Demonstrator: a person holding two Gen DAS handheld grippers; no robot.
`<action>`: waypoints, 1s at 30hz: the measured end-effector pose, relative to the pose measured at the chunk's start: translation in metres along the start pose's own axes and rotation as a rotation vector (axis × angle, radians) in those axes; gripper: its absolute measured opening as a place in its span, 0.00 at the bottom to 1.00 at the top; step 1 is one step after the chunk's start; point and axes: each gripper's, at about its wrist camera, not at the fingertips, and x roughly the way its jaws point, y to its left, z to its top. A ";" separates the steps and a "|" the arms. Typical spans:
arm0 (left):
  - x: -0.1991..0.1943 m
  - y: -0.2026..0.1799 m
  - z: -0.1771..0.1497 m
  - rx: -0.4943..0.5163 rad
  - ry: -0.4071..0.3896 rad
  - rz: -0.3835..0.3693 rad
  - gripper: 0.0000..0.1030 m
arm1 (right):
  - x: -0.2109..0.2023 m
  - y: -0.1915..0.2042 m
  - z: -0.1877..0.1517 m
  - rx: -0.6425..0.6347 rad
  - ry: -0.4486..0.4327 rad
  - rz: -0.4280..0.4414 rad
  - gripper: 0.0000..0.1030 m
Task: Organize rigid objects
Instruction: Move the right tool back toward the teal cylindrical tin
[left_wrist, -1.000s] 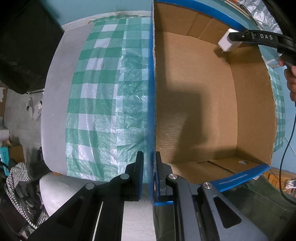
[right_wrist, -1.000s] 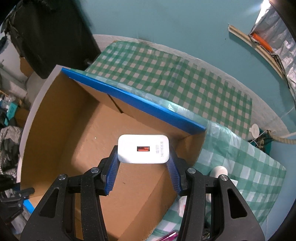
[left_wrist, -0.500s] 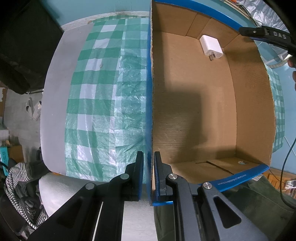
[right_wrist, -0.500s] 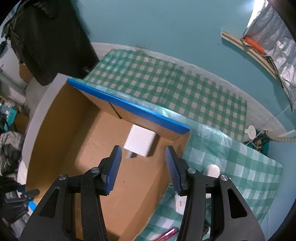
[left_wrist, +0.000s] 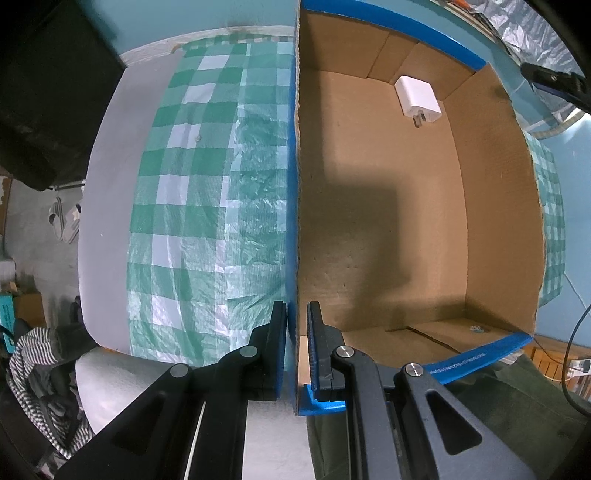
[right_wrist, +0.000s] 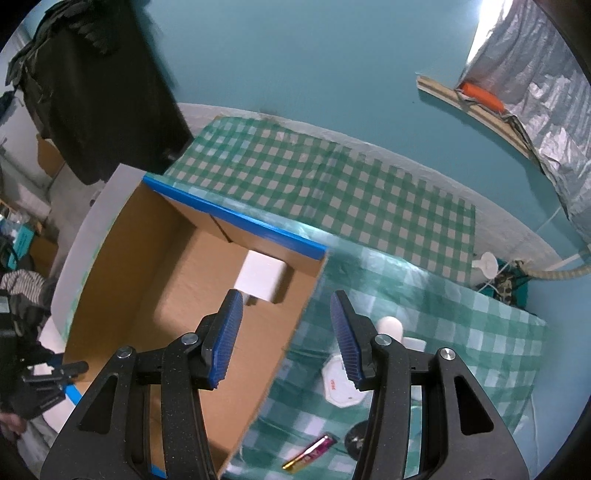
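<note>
A white wall charger (left_wrist: 417, 98) lies on the floor of the open cardboard box (left_wrist: 495, 221), in its far corner, prongs toward me. My left gripper (left_wrist: 296, 314) points straight down and is shut on the box's blue-taped left wall, one finger on each side. In the right wrist view the charger (right_wrist: 260, 277) sits below and beyond my right gripper (right_wrist: 286, 301), which hangs open and empty above the box (right_wrist: 147, 277) near its right wall. A tip of the right gripper (left_wrist: 554, 83) shows at the top right of the left wrist view.
A green checked cloth (right_wrist: 332, 177) covers the table. To the right of the box lie a white rounded item (right_wrist: 390, 326), a white octagonal piece (right_wrist: 341, 384), a pink and gold battery (right_wrist: 310, 452) and a dark round object (right_wrist: 356, 435). Dark fabric (right_wrist: 92, 92) hangs at the far left.
The right gripper let go of the charger, which now lies in the box's far corner. That gripper then rose and drew away from the box. The left gripper kept still.
</note>
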 end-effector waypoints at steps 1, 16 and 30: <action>0.000 0.000 0.000 0.001 -0.001 0.001 0.10 | -0.002 -0.002 -0.001 0.004 0.001 -0.001 0.48; -0.002 -0.002 -0.003 0.004 -0.007 0.007 0.10 | -0.022 -0.049 -0.037 0.093 0.015 -0.084 0.57; 0.001 -0.003 -0.003 0.002 -0.005 0.022 0.10 | -0.012 -0.112 -0.090 0.232 0.090 -0.161 0.66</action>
